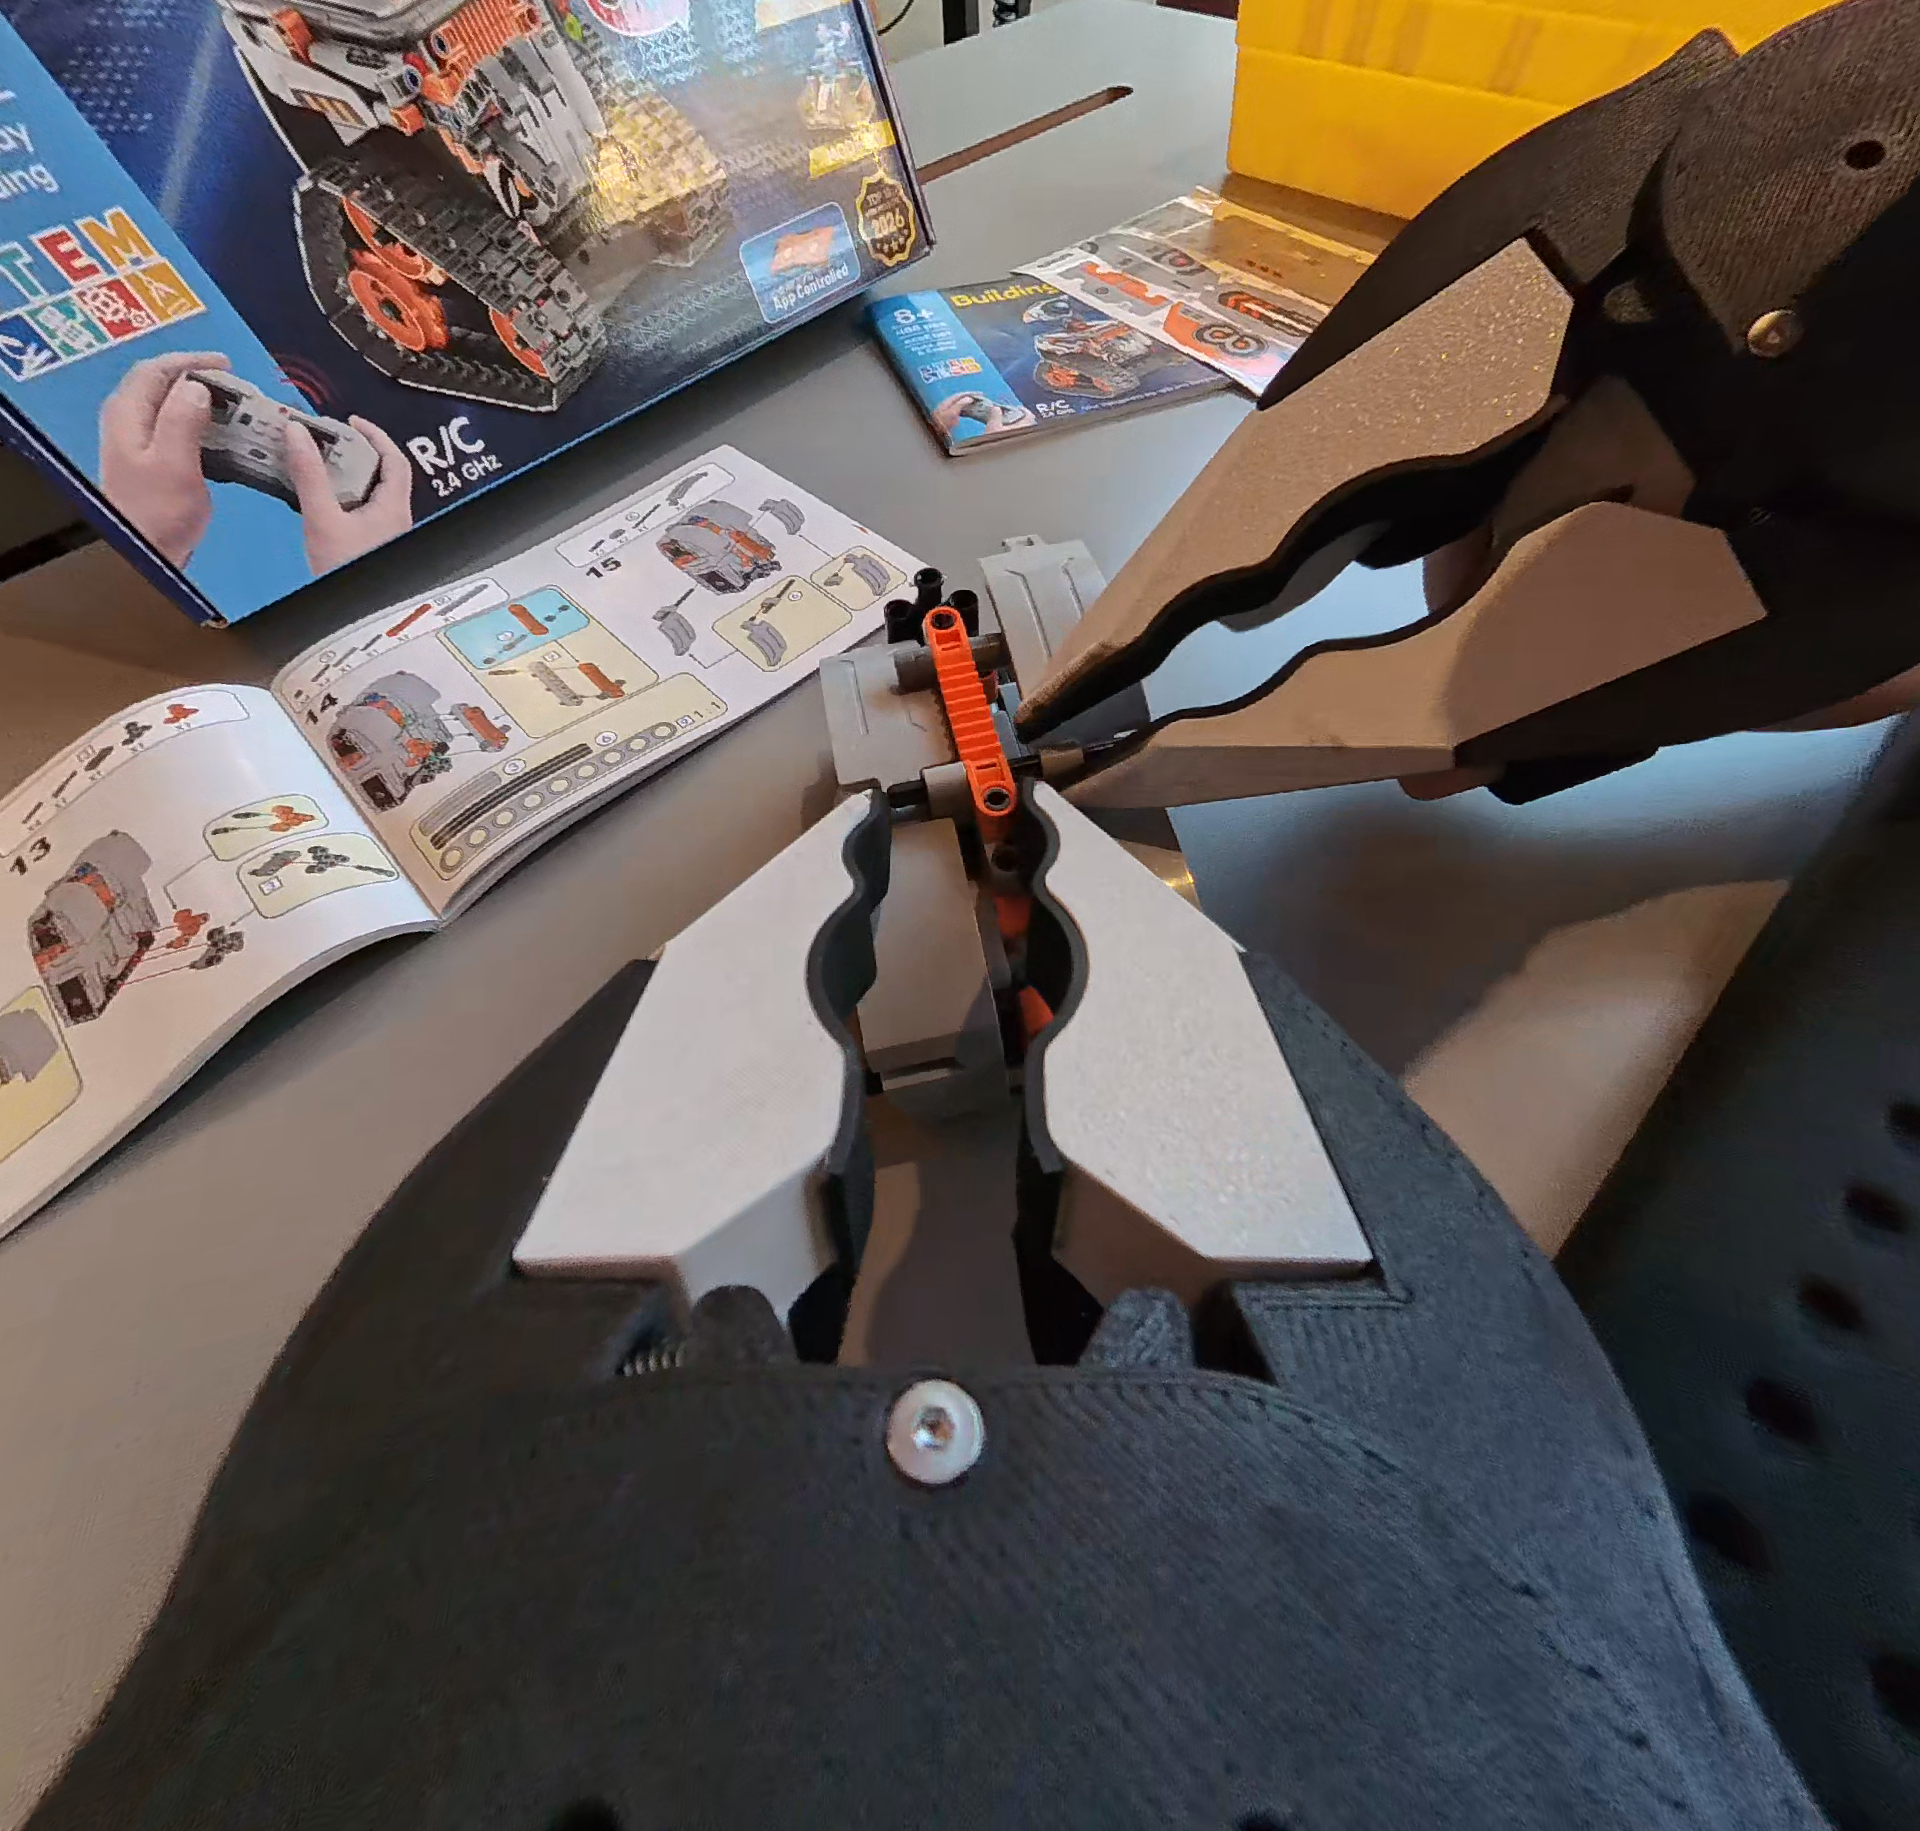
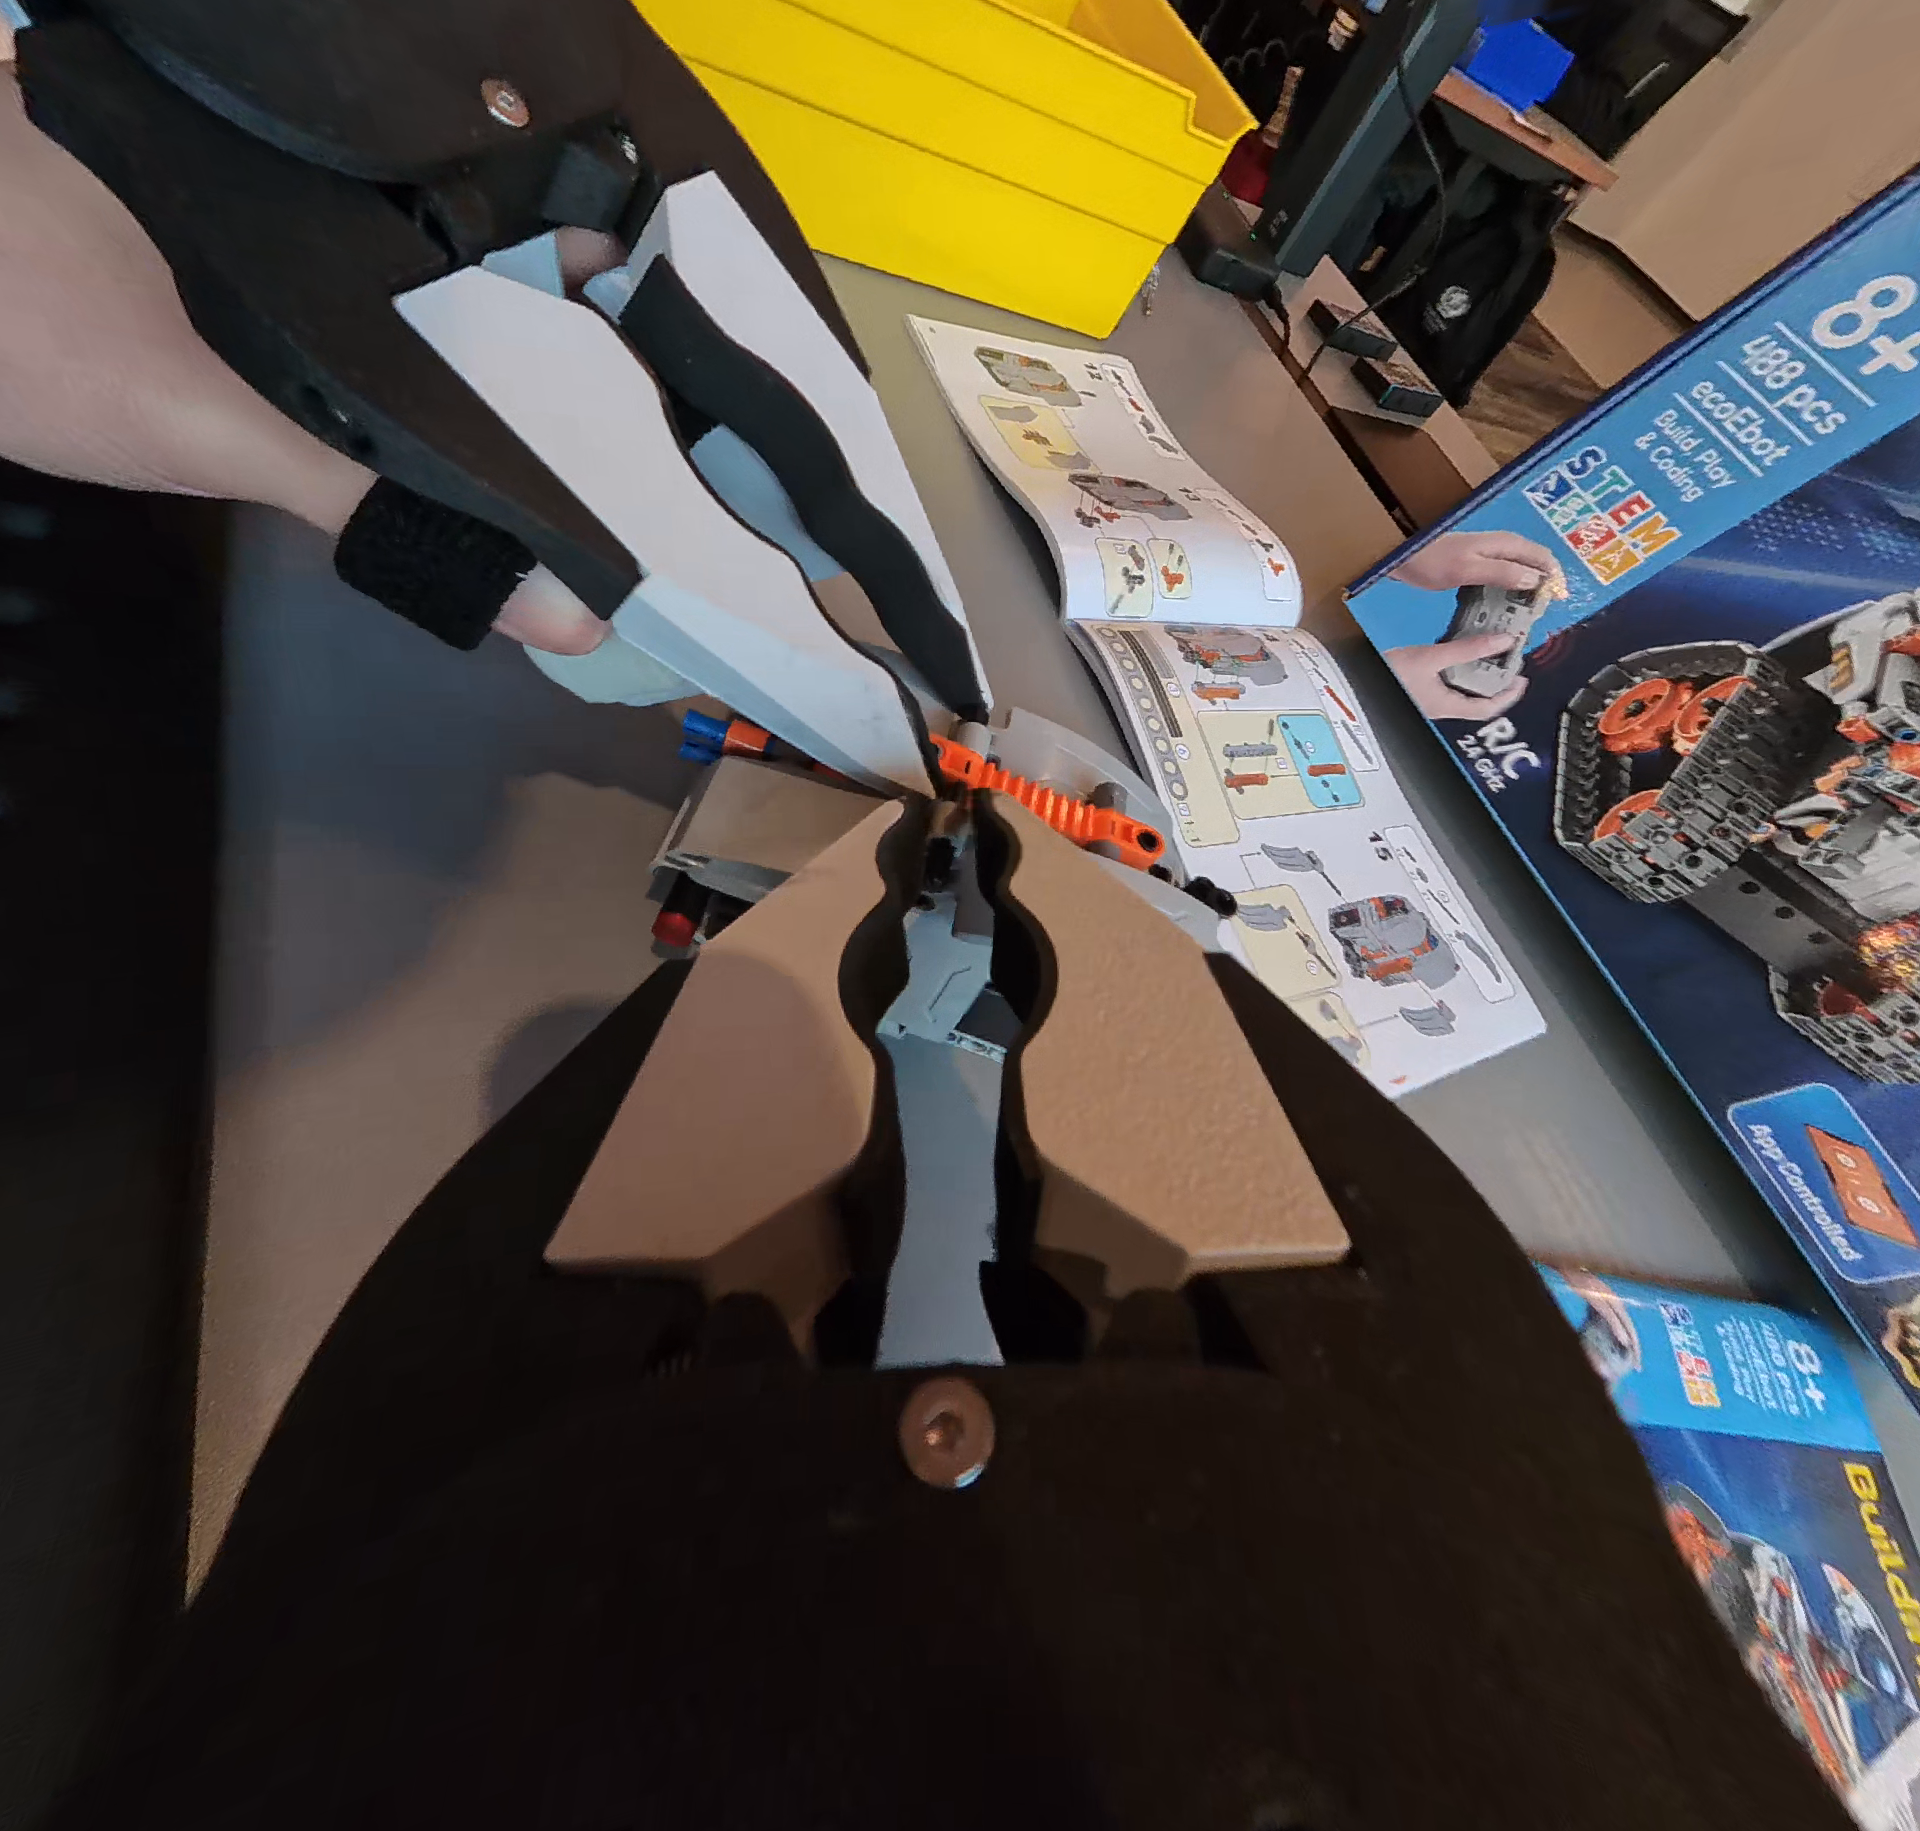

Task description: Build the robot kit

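Note:
A grey brick assembly (image 1: 873, 721) with an orange toothed beam (image 1: 966, 701) on top is held just above the grey table. My left gripper (image 1: 961, 810) is shut on it from the near side, fingers around its grey body. My right gripper (image 1: 1029, 737) comes in from the right, its tips pinched on the assembly's edge beside the orange beam. In the right wrist view my right gripper (image 2: 951, 825) is shut on the assembly (image 2: 748, 815) next to the orange beam (image 2: 1049, 799). The left gripper (image 2: 940, 742) meets it from the upper left. Black pins and blue-orange pins stick out of the assembly.
An open instruction booklet (image 1: 468, 742) lies left of the assembly, also visible in the right wrist view (image 2: 1247, 742). The blue toy box (image 1: 416, 223) stands behind it. A closed booklet (image 1: 1029, 368), a sticker sheet (image 1: 1195, 275) and a yellow bin (image 1: 1455, 67) lie beyond. A hand (image 2: 104, 379) holds the left gripper.

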Available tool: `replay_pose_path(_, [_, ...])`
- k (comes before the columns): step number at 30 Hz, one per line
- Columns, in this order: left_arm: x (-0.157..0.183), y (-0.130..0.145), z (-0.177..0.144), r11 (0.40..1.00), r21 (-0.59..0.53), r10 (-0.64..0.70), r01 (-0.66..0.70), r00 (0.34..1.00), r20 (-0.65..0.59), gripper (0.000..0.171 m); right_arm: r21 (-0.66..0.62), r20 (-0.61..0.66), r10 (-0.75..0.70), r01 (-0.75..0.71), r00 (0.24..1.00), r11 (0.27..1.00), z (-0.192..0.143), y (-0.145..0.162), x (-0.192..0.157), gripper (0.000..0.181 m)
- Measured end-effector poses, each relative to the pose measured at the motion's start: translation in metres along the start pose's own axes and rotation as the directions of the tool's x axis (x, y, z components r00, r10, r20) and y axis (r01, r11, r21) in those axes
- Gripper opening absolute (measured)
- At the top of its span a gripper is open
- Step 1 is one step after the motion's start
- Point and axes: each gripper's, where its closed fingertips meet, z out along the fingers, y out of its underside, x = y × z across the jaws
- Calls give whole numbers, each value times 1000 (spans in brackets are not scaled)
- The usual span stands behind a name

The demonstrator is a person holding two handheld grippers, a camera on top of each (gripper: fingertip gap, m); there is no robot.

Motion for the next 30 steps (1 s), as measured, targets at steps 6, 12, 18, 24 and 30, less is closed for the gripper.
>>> replay_pose_path(6, [0,0,0,1000,-8,28,-28,999,20,22,-17,123,-18,20,992,1000,0,2,-2,6])
replay_pose_path(12, [-1,1,0,1000,-3,3,-3,999,48,22,-70,59,-106,110,993,991,-1,3,-2,6])
replay_pose_path(18, [-1,1,0,1000,14,15,-16,998,57,22,-85,43,-112,116,993,990,-2,4,-3,6])
replay_pose_path(24, [0,1,0,1000,21,23,-24,998,58,22,-86,35,-119,122,992,989,-2,4,-4,6])
replay_pose_path(30, [0,2,0,999,24,28,-30,998,63,21,-90,24,-127,129,992,988,-4,4,-4,6])
